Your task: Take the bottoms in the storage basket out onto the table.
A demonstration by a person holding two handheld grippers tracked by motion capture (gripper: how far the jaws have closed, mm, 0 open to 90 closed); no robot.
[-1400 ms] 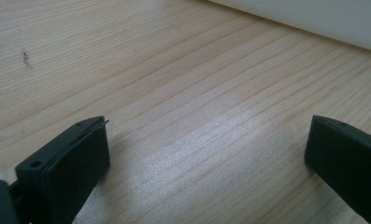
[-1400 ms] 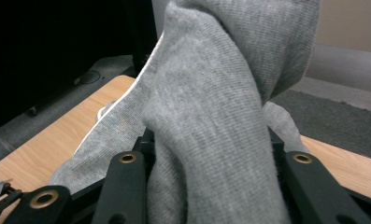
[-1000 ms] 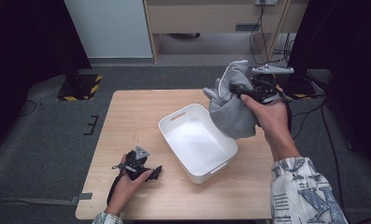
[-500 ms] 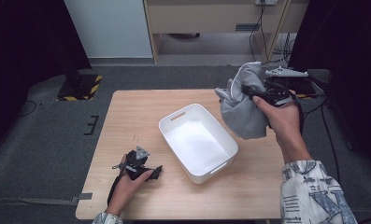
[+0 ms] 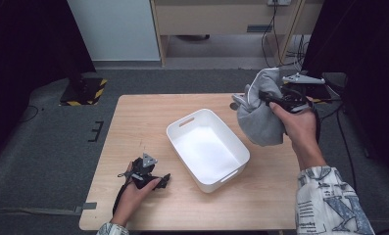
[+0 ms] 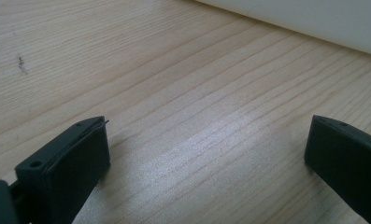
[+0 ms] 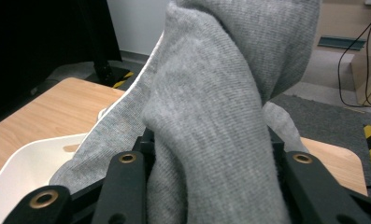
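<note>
Since the earlier frames we see the right gripper (image 5: 275,100) carry the grey cloth (image 5: 260,115) away from above the white bin (image 5: 207,147) toward the table's right edge; the left gripper (image 5: 155,182) has kept its place near the front left of the wooden table (image 5: 138,117).

We note the cloth now bunched and hanging in the air off the right gripper, over the table's right side, beside the bin and apart from it. In the right gripper view the grey cloth (image 7: 211,121) sits thick between the two black jaws, which are partly closed and clamped on the wad; folds rise above them and spill down on either side. Behind the cloth we make out the bin's rim (image 7: 29,154) and a bare corner of the table (image 7: 47,102).

In the left gripper view we find the jaws spread wide with nothing between them, lying low on the wood grain (image 6: 197,93), the bin's white wall (image 6: 314,23) just ahead. In the high view the person's left hand (image 5: 133,196) rests on the table around that gripper, just beside the bin's near left corner.
</note>
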